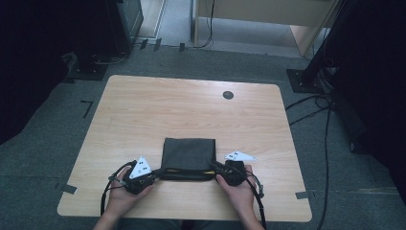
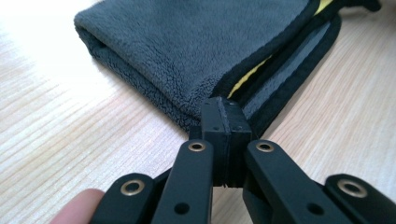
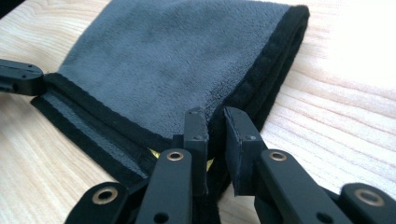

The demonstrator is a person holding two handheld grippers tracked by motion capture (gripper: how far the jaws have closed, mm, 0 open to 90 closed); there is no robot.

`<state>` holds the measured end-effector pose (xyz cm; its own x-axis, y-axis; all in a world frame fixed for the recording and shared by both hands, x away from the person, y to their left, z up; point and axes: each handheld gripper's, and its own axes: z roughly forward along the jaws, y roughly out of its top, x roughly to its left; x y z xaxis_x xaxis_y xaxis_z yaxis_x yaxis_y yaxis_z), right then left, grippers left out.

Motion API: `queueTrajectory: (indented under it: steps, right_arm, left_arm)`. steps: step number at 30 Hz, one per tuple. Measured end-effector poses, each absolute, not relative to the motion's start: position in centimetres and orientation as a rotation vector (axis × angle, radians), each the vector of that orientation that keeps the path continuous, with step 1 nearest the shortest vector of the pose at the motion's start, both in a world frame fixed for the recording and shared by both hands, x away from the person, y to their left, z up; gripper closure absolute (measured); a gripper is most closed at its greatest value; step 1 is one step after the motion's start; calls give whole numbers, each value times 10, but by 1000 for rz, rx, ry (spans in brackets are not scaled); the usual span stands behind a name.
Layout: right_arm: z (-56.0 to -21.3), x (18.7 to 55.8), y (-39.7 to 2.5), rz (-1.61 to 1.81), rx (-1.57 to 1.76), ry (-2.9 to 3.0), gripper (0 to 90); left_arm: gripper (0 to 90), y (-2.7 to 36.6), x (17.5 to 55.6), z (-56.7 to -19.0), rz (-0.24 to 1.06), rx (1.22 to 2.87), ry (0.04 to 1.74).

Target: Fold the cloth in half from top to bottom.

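Two hand-held black grippers sit at the near corners of a folded dark grey fleece cloth with black trim [image 1: 188, 153], which lies on the near middle of the pale wooden table [image 1: 143, 110]. At the left, the left gripper [image 1: 154, 176] has its jaws pressed together at the cloth's near-left corner; in the left gripper view the pads [image 2: 215, 122] meet with no gap just at the hem, and whether any fabric sits between them I cannot tell. Across the cloth, the layers show a yellow strip [image 2: 247, 77] between black edges. At the right, the right gripper [image 1: 218, 168] stands with jaws slightly spread around the near-right corner, the trim lying in the gap but not yet squeezed.

My worry is an uneven lift: if the left jaws closed short of the hem, or the right closes on one layer alone, that corner could slip free and the fold would sag or open.
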<state>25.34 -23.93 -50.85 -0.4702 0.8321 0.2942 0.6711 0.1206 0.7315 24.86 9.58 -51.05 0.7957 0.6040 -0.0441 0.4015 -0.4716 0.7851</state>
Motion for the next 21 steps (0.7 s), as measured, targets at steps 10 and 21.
queueTrajectory:
  steps: [10,21]
  right_arm:
    - [-500,249,-244,1284,1505,2203,737]
    - [-510,249,-248,1250,1692,2136,527]
  left_arm:
    - [693,97,248,-507,266,2071,762]
    - [765,74,243,-511,427,2176,782]
